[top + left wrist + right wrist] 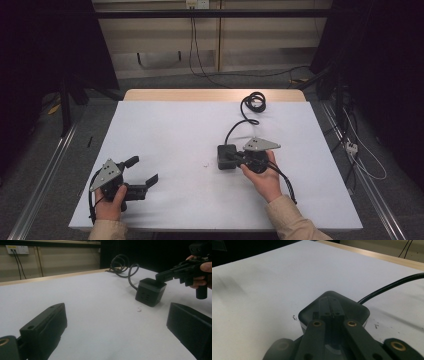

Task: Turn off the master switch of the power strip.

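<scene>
White table [165, 125] spreads wide, a wooden strip along its far edge. Right of centre sits the black cube [226, 156], its cable [252, 103] coiling away to the far side. Right gripper [238, 159] has its jaws closed together, tips resting on top of the cube and clamping nothing. Left gripper [145, 174] waits near the left edge, jaws wide open and empty. Risk, I'd say: those closed tips could slide off the smooth top, or shove the cube sideways as the stiff cable drags.
</scene>
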A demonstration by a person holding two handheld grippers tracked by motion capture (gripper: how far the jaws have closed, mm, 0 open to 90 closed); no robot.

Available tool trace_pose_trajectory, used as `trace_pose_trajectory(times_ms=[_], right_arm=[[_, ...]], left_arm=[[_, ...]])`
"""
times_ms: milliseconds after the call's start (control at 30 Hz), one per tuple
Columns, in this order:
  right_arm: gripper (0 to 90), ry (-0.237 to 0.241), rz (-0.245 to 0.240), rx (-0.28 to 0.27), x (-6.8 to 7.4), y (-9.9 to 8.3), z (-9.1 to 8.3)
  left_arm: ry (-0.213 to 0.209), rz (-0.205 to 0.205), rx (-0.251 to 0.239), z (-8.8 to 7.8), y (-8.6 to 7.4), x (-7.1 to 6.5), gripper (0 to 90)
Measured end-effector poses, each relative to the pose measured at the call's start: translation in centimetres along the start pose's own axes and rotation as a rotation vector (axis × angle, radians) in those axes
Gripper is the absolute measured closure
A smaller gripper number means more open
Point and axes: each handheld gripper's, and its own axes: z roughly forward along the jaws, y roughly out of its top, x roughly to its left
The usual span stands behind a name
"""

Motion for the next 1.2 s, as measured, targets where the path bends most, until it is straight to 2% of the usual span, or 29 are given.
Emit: trace_pose_trajectory(times_ms=[133, 700, 1200], right_arm=[[90.0, -0.007, -0.01, 0.007, 0.12, -0.03, 0.05], [90.0, -0.004, 0.005, -0.002, 0.06, -0.14, 0.02], [90.0, 0.0, 0.001, -0.004, 0.0, -0.14, 0.0]], left_arm=[[-0.001, -0.002, 0.001, 0.04, -0.03, -0.01, 2.7], [0.001, -0.001, 0.0, -0.03, -0.01, 0.02, 2.7], [-0.002, 0.002, 0.001, -0.04, -0.01, 0.09, 2.7]])
